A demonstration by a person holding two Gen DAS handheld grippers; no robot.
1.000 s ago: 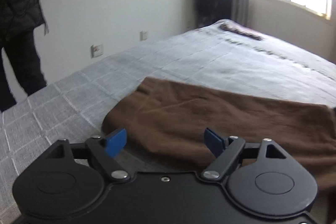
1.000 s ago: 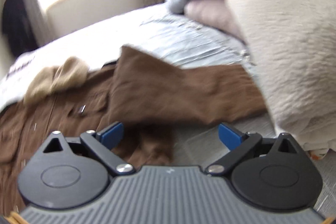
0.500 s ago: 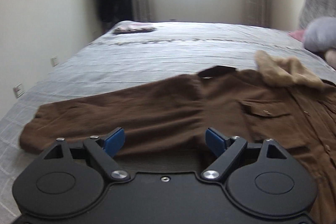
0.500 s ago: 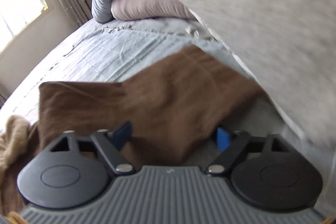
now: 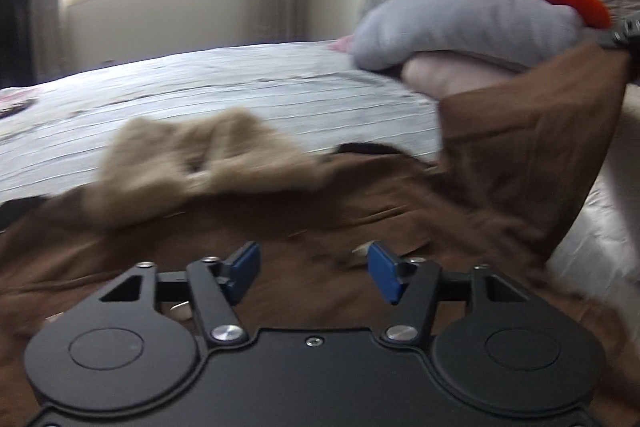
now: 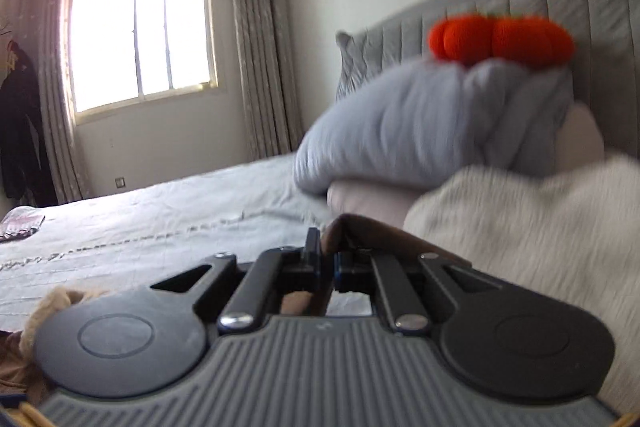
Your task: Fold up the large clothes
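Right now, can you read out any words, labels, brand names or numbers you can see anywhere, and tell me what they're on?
No text can be read in either view.
The flat item at the far edge of the bed shows a printed pattern, too small and blurred to read.
The brown jacket shows no legible label or tag.
The left gripper and right gripper carry no readable marking.

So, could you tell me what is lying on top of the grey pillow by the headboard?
An orange plush object sits on the grey pillow. A pale pink pillow lies beneath it. Whatever is behind the pillow is hidden, apart from the grey headboard.
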